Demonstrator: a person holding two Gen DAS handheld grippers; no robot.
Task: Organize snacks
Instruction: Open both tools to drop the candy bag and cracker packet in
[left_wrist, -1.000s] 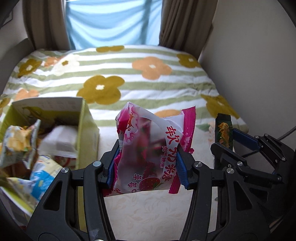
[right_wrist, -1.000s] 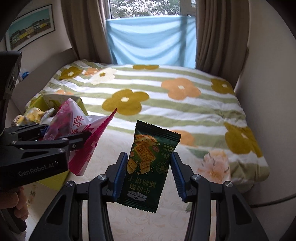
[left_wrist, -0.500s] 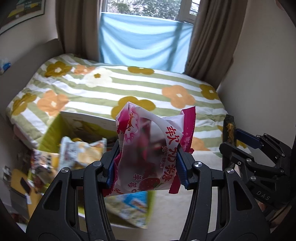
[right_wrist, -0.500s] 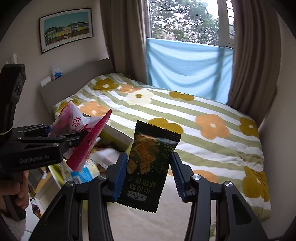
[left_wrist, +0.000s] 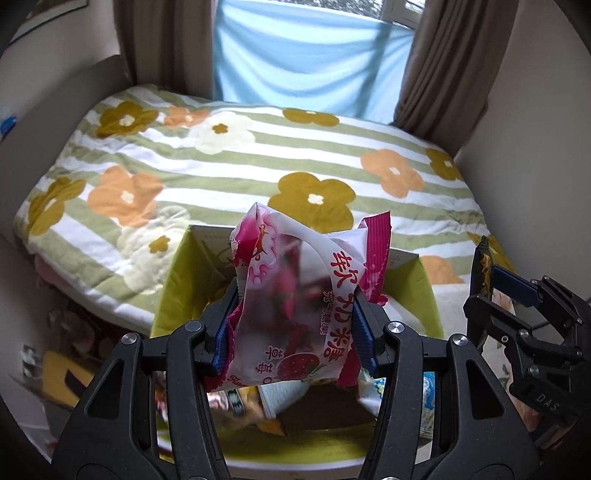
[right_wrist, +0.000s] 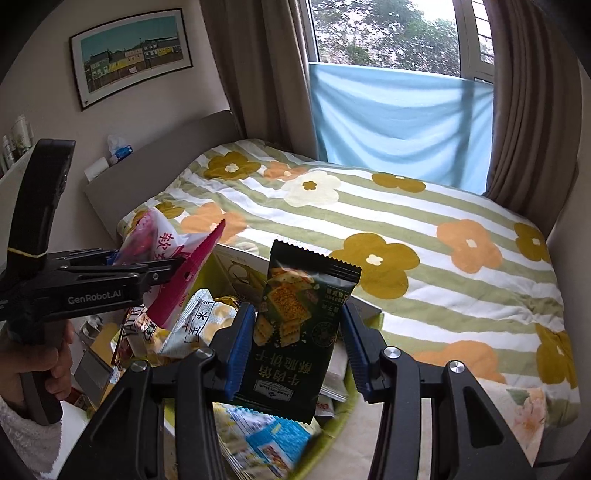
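1. The bed fills the far part of the scene, spread with a green-and-white striped quilt printed with orange, ochre and cream flowers. Beyond it a blue cloth hangs across the window between brown curtains, and a framed picture hangs on the wall at the far left.
2. The green box sits just below my two grippers, against the near edge of the bed. Its inner walls are lime green and its top is open.
3. Inside the box lies a loose heap of snack packets: yellow-and-white ones on the left, a blue-and-white one nearest me. Some are blurred, so I cannot read them.
4. My left gripper holds the pink strawberry candy bag upright, its blue pads pressing the bag's two sides. The bag hangs over the box's opening, clear of the packets below.
5. My right gripper is clamped on the dark green cracker packet, pinched between the pads and upright. It sits to the right of the pink bag, also above the box.
6. My left hand grips the handle at the near left, with a white fuzzy sleeve below it.
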